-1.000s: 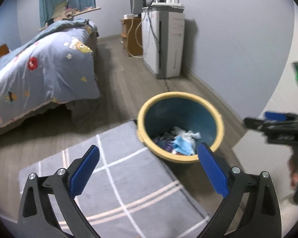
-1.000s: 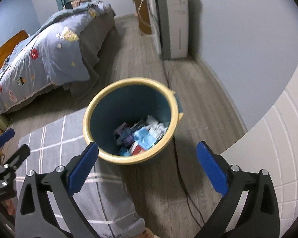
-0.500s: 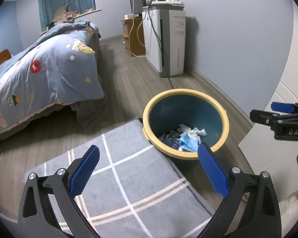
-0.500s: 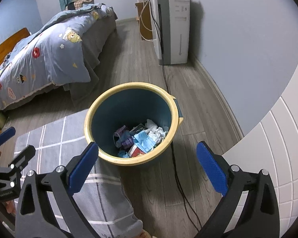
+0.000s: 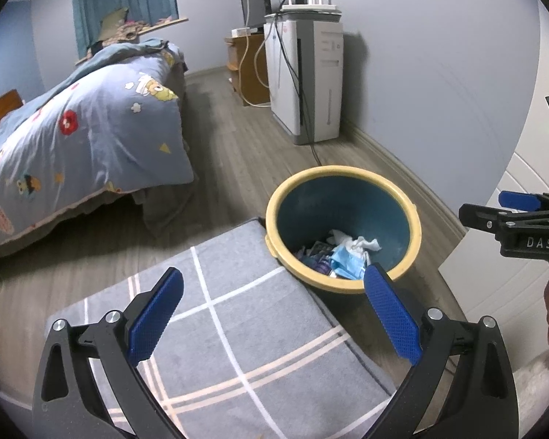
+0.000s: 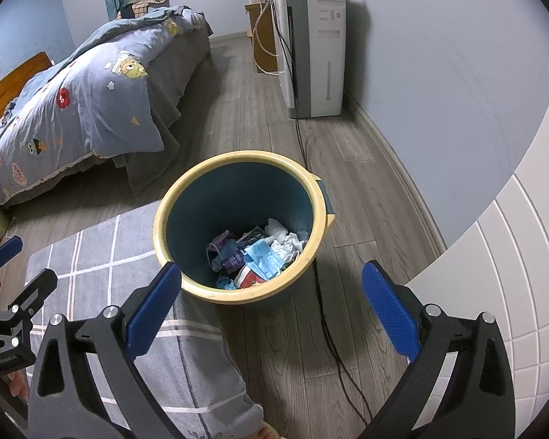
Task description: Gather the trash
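1. While we hold both grippers above the floor, the left gripper gapes wide and empty over the rug.
2. Our right gripper hangs equally spread, gripping nothing.
3. Just beyond, the bin stands at the rug's edge, trash heaped inside.
4. Farther back, we see the bed.

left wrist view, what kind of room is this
Most likely a bedroom: a bed with a cartoon-print quilt, a curtained window, and a bin of trash beside a grey rug.
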`<state>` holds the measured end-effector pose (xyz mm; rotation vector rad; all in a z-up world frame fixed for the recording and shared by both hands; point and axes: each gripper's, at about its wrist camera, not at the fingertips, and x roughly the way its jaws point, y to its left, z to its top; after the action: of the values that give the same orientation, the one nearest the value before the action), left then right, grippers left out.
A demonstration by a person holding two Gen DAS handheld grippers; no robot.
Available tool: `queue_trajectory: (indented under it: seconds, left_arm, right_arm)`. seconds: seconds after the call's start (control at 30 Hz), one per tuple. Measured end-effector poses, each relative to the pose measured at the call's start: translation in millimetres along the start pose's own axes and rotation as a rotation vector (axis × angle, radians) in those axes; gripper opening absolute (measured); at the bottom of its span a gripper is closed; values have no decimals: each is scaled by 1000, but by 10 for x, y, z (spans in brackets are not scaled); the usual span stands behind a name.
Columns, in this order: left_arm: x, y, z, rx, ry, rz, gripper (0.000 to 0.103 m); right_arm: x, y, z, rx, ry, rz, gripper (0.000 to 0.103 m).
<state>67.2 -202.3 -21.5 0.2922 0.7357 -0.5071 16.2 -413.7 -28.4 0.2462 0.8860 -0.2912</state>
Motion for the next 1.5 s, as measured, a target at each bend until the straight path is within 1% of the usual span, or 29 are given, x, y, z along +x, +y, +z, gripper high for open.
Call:
queue_trajectory:
  seconds: [1.5]
  left_arm:
    - [13,11,11,5,7,-9,98]
  right_arm:
    - [68,56,-12,-15,20,-12,97]
